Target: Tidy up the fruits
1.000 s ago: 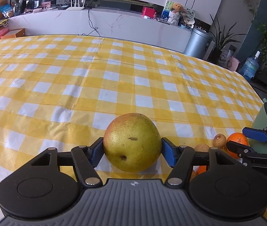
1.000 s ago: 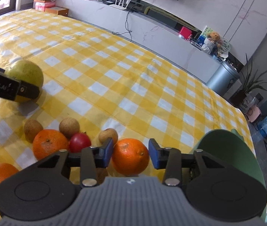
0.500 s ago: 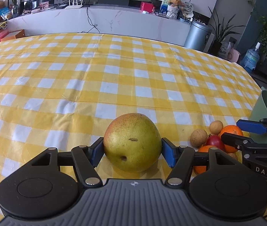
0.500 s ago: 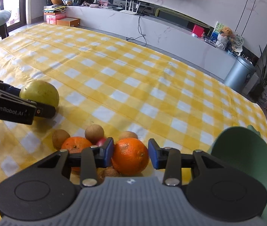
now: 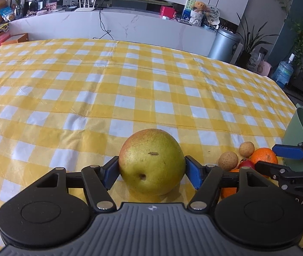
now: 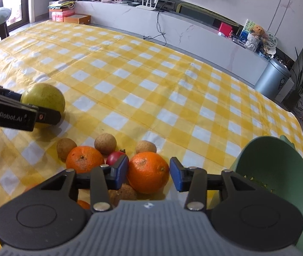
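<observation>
A big yellow-green pear [image 5: 151, 162] rests on the yellow checked cloth between the blue pads of my left gripper [image 5: 152, 173]. Its jaws are opening and the right pad stands just off the skin. In the right wrist view an orange [image 6: 147, 166] sits on the cloth between the pads of my right gripper [image 6: 149, 173], whose jaws are also opening, a thin gap showing on the right. A second orange [image 6: 85, 159], a small red fruit [image 6: 115, 156] and several brown longans [image 6: 105, 143] lie clustered left of it. The pear [image 6: 44, 98] lies further left.
A pale green bowl [image 6: 268, 153] stands at the table's right edge, right of the right gripper, with something green inside. The checked table [image 5: 130, 81] stretches far ahead. Beyond it are a white counter, a grey bin [image 5: 224, 44] and plants.
Both pairs of jaws have spread a little from the fruit they pressed on. The pear and the orange now sit on the cloth. The right view has tipped slightly.
</observation>
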A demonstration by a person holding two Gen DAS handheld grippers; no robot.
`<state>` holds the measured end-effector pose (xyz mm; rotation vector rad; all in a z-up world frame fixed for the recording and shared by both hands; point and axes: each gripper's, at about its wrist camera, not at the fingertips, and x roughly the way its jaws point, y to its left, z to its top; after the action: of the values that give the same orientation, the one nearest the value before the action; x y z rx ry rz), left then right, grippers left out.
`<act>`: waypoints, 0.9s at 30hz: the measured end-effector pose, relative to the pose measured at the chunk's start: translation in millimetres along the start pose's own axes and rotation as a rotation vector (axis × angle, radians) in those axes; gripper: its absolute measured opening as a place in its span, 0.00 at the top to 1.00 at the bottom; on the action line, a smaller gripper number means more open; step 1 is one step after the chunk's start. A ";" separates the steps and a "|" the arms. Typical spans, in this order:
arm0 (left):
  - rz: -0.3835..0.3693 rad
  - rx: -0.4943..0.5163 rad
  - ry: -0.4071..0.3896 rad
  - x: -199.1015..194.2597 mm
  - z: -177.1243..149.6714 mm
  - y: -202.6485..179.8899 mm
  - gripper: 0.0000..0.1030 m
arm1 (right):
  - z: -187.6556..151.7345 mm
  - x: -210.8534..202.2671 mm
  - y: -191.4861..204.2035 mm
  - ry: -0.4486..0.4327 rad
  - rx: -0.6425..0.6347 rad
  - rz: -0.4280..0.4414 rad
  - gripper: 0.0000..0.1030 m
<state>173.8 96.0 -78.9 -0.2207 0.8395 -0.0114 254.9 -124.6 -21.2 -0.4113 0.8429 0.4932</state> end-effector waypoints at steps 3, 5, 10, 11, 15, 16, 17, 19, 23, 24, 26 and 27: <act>0.008 -0.002 0.010 3.7 -0.4 -0.1 0.24 | -0.1 0.5 -0.2 0.005 -0.007 0.001 0.59; 0.013 0.000 0.008 4.7 -0.8 -0.8 0.24 | 0.2 0.4 -2.0 0.010 -0.006 0.007 0.59; 0.004 0.009 -0.003 3.9 -2.0 -1.6 0.29 | 1.0 0.2 -4.0 0.013 -0.001 0.018 0.60; 0.004 0.013 -0.005 3.7 -2.4 -1.7 0.29 | 0.8 0.2 -3.9 0.012 -0.001 0.018 0.61; 0.006 0.009 -0.008 3.0 -3.0 -1.8 0.29 | -0.5 0.0 -4.7 0.003 0.008 0.018 0.63; 0.010 0.010 -0.007 2.4 -3.2 -2.1 0.29 | -0.9 -0.3 -4.7 0.000 0.009 0.017 0.63; 0.015 0.011 -0.007 1.5 -3.4 -2.4 0.29 | -1.3 -0.7 -4.5 -0.003 0.009 0.013 0.64; 0.018 0.011 -0.014 -2.1 -3.7 -3.3 0.29 | -1.8 -2.5 -3.4 -0.012 -0.002 -0.003 0.64; 0.014 0.013 -0.040 -14.5 -0.6 -7.7 0.29 | -0.5 -13.2 -5.8 -0.060 0.011 -0.005 0.64; 0.012 0.015 -0.047 -18.4 0.4 -9.7 0.29 | 0.1 -16.6 -6.4 -0.076 0.016 -0.006 0.64; 0.006 0.020 -0.058 -25.7 2.3 -14.5 0.29 | 1.5 -22.9 -7.7 -0.103 0.023 -0.009 0.64; 0.002 0.023 -0.063 -29.5 3.1 -17.3 0.29 | 1.8 -25.8 -8.5 -0.114 0.027 -0.007 0.64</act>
<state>157.6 82.5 -51.8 -0.1977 0.7768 -0.0120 246.3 -137.0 1.4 -0.3581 0.7375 0.4941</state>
